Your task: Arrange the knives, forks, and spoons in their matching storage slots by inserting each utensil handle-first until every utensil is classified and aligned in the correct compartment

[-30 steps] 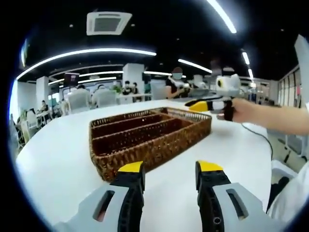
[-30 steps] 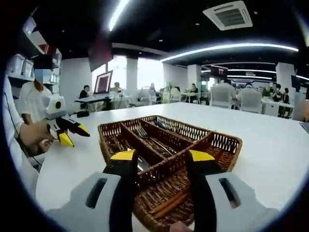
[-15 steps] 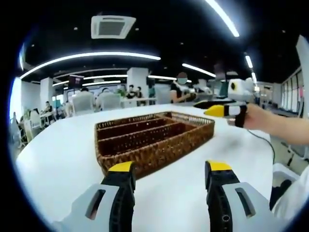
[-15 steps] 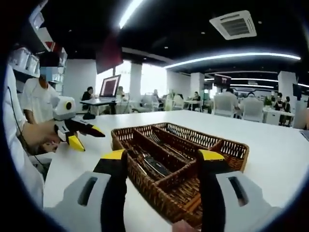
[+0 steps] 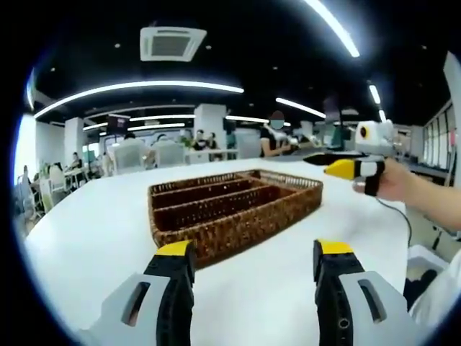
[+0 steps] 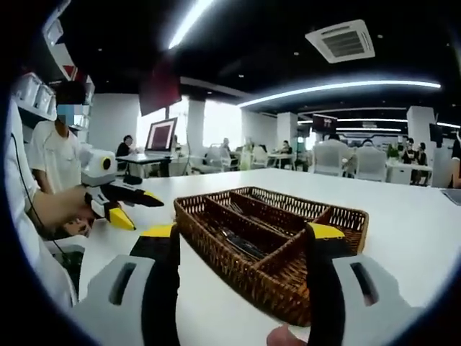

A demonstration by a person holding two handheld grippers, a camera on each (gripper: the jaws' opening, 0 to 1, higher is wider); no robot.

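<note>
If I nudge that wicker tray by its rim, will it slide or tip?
The wicker tray is low, wide and flat on the smooth white table, so it would probably slide rather than tip. Its woven build suggests lightness, though the utensils inside add some weight.

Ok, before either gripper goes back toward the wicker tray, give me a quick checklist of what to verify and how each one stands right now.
1. Left gripper open and holding nothing: ok.
2. Right gripper open and holding nothing: ok.
3. Wicker tray sitting flat on the white table, compartments facing up: ok.
4. Utensils lying inside the tray: ok, some dark handles show in a middle compartment.
5. Every utensil sorted into its matching slot: cannot tell, the tray walls hide most of the contents.
6. Loose utensils left on the table: cannot tell; none on the part in view.
</note>
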